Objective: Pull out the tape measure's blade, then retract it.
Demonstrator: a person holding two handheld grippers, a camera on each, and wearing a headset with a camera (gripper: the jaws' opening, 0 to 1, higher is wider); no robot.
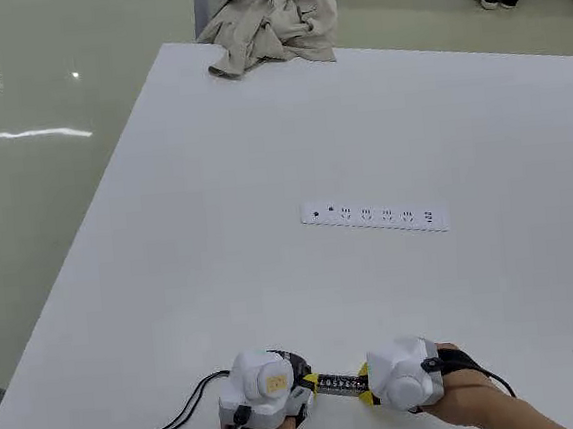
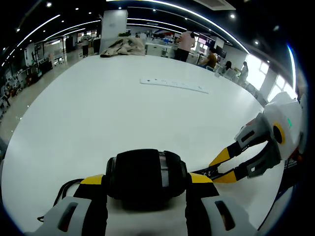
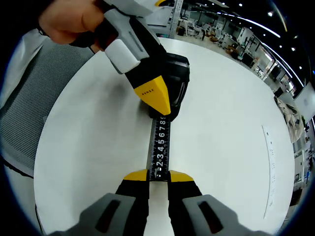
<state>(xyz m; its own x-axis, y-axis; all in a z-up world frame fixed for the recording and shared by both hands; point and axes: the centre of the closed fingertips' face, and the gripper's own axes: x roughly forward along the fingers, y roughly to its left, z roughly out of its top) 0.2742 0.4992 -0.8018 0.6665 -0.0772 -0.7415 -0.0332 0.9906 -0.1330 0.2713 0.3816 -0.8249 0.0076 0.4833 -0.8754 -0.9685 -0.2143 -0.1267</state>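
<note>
Right gripper view: the tape measure's thin, springy blade [image 3: 160, 142], judged slick and prone to snap back, is pinched at lower centre by the clenched right claw [image 3: 158, 176], seemingly at its tip, while its rigid case [image 3: 174, 81], upper centre against the bench [image 3: 221, 123], is gripped by the left claw [image 2: 146, 178].

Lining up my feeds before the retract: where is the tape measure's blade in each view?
Head view: blade at bottom centre, between left gripper and right gripper.
Left gripper view: blade lower right, pinched by the right gripper.
Right gripper view: blade at centre, running from the jaws up to the black case.
Shared landmark: white power strip, in all three views.
</note>
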